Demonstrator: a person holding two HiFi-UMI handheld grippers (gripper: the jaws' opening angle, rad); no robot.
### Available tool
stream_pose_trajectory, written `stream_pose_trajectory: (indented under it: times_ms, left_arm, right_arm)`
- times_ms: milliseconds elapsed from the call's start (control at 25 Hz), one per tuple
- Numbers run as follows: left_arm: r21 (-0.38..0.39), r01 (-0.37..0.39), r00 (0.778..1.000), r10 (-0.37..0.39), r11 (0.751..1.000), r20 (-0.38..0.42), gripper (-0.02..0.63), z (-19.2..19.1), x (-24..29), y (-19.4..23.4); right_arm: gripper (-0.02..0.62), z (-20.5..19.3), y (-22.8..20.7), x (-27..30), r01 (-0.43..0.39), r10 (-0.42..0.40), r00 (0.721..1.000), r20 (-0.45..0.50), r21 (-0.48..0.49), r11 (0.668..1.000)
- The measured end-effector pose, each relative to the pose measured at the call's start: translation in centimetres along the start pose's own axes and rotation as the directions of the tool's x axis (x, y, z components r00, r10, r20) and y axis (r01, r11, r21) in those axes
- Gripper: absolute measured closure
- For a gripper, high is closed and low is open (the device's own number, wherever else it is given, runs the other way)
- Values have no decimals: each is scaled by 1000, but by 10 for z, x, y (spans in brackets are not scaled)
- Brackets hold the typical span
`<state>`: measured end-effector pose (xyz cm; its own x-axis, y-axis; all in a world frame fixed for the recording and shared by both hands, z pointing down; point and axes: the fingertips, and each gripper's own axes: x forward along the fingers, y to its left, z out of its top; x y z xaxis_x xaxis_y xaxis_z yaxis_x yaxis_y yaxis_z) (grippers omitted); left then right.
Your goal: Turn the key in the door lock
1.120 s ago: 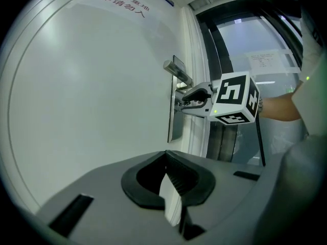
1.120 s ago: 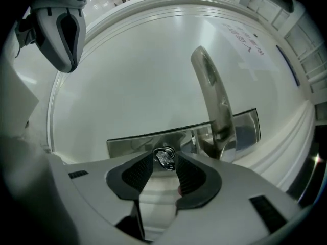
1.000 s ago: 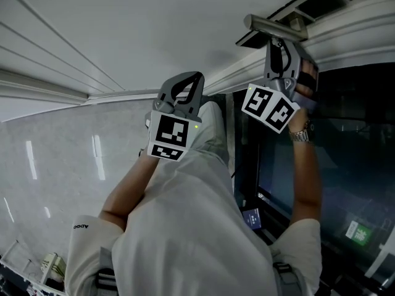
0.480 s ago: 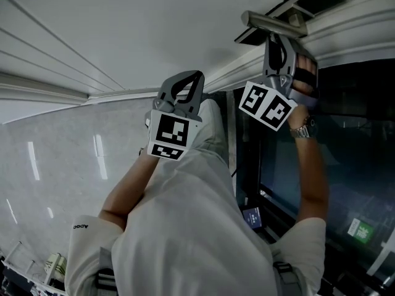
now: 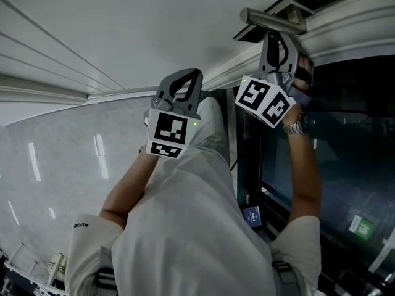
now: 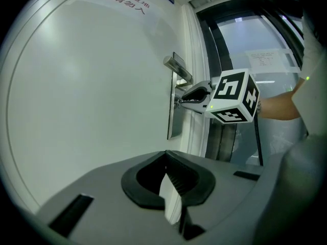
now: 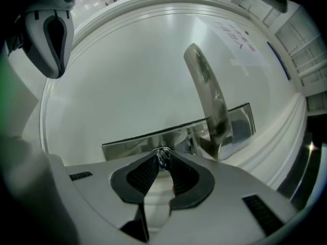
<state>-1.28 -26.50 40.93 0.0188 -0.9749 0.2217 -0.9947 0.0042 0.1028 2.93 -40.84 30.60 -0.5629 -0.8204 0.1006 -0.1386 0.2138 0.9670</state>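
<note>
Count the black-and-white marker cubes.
2: one cube on the left gripper; one on the right gripper, whose jaws have just been closing on the small metal key.

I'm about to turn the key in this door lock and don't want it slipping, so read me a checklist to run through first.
1. Is the key in the lock plate: ok, it stands out from the plate.
2. Is the right gripper on the key: ok, its jaws have just been closing and the key sits pinched between their tips.
3. Is the door handle off the right gripper: ok, it stands to one side.
4. Is the left gripper out of the way: ok, shut, empty, held back from the lock.
5. Which way the key must turn: cannot tell.
</note>
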Motion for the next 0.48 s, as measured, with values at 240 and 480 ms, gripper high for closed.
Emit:
stream_pose_trajectory:
  times_ms: [240,480]
  left_arm:
    - [1,3,1000,-3,1000,3,597,1,0,0]
    - [-3,2,1000,-2,1000,-7,597,-3,-2,2]
  right_arm:
    - [569,-1,-3,1,4,-3,1000,-6,134,991]
    - [584,-1,-4,1,12,-9,1000,-18,177,984]
